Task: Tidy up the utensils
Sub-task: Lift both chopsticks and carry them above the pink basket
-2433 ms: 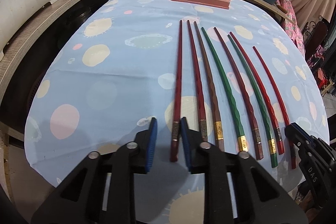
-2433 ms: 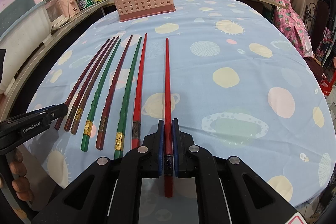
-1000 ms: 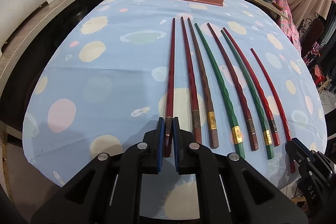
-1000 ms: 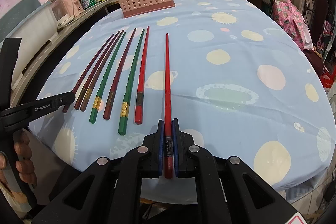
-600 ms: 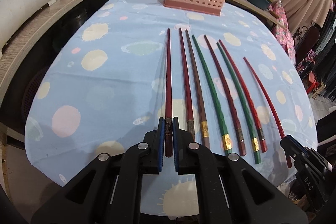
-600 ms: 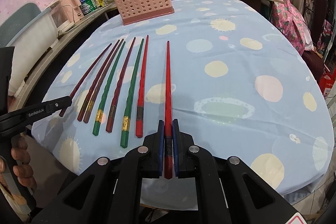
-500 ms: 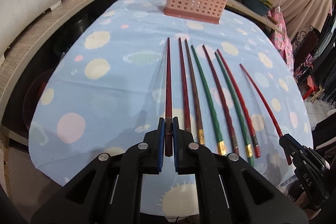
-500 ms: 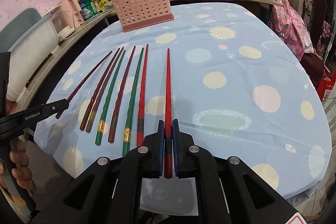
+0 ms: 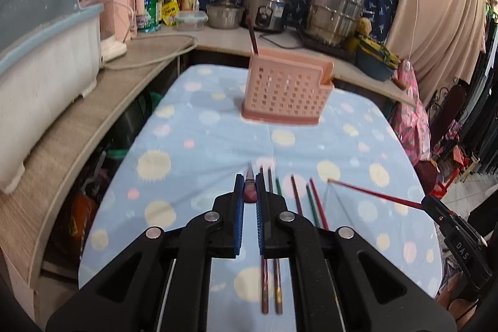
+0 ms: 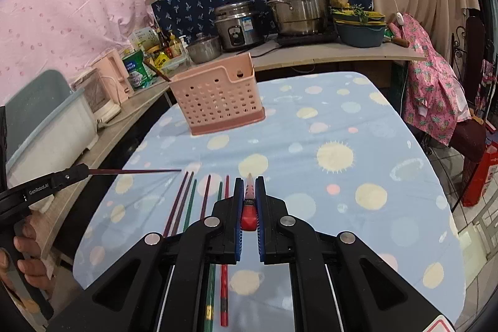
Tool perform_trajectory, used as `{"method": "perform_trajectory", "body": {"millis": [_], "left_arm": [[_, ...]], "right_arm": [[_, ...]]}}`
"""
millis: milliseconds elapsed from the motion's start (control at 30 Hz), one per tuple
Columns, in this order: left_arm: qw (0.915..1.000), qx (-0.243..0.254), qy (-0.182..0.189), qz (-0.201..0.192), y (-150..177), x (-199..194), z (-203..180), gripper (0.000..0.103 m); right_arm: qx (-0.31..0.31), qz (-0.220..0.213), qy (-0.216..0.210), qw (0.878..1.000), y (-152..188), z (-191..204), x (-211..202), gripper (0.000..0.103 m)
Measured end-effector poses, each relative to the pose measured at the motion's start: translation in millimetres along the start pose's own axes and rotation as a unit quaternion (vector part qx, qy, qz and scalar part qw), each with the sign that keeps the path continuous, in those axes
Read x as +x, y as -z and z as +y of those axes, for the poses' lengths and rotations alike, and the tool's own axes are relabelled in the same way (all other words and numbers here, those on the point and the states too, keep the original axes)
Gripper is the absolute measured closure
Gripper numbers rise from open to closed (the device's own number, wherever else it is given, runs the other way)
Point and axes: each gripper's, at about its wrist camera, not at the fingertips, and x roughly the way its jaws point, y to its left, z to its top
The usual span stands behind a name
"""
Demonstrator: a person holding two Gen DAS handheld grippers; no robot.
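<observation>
My left gripper [image 9: 248,185] is shut on a dark red chopstick [image 9: 250,192], held in the air and seen nearly end-on. My right gripper [image 10: 248,187] is shut on a bright red chopstick [image 10: 249,207], also lifted and pointing away. Each gripper shows in the other's view: the right gripper [image 9: 435,204] with its red chopstick [image 9: 373,193], the left gripper [image 10: 71,173] with its dark chopstick [image 10: 137,171]. Several more chopsticks [image 10: 186,198] lie side by side on the blue spotted tablecloth [image 10: 336,157]. The pink perforated basket [image 9: 288,89] stands at the table's far end with one chopstick [image 9: 252,36] upright in it.
A counter [image 9: 218,36] behind the table carries steel pots [image 10: 295,5], a rice cooker [image 9: 267,8], bottles and a pink appliance. A white tub [image 9: 40,67] sits on the left counter. A person's hand [image 10: 28,263] holds the left gripper's handle. Pink cloth [image 10: 435,89] drapes a chair at right.
Both grippers have risen, each carrying its chopstick off the table. Both views have tilted up, so the basket and the counter behind it now fill the middle.
</observation>
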Motion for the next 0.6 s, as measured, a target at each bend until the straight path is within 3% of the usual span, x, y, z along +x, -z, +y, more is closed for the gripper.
{"method": "perform_trajectory", "body": {"millis": [600], "left_arm": [[0.9959,-0.012,0.017,-0.088,-146.5,9.4,-23.6,0.096]], "right_arm": [[0.005,-0.079,-0.041,0.996,-144.2,11.5,39.8,0.096]]}}
